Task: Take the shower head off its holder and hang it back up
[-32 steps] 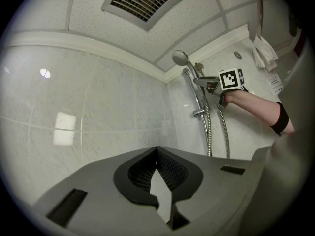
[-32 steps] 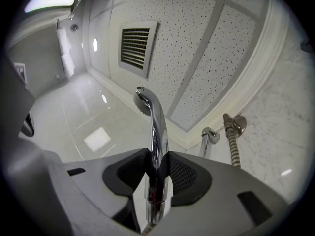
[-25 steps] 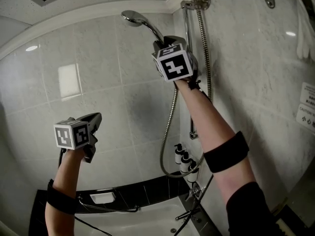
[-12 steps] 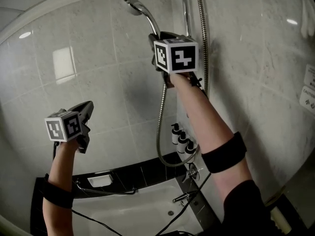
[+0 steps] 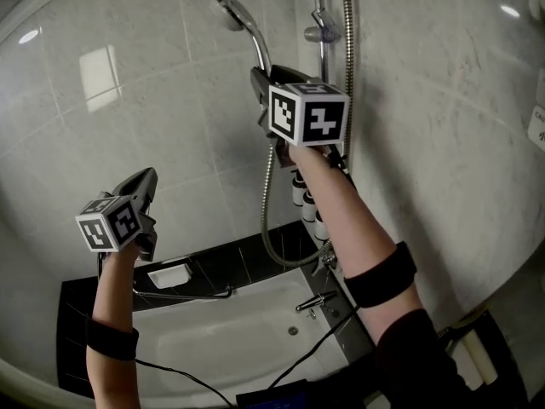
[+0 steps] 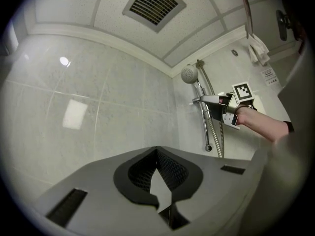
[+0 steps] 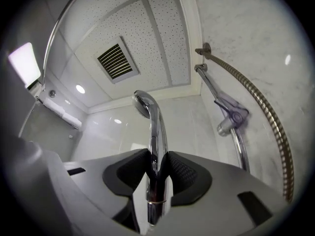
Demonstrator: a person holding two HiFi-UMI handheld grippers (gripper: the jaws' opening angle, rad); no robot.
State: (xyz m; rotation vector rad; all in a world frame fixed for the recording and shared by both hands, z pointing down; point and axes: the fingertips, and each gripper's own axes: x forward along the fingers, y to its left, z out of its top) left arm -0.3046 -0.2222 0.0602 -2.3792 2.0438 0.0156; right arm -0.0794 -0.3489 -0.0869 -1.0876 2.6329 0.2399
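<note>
My right gripper is shut on the chrome handle of the shower head, which points up and to the left against the tiled wall. In the right gripper view the handle runs up between both dark pads to the round head. The holder on the vertical rail stands empty, above and to the right of the gripper, and shows too as the holder. The metal hose hangs in a loop below. My left gripper is shut and empty, lower at the left, its jaws together.
A white bathtub with a tap lies below. Bottles stand in the corner by the rail. A soap dish and a grab bar sit on the dark ledge. A ceiling vent is overhead.
My right gripper has come down and rolled with the shower head in it; the empty holder now shows above it. My left gripper has sunk a little too.
</note>
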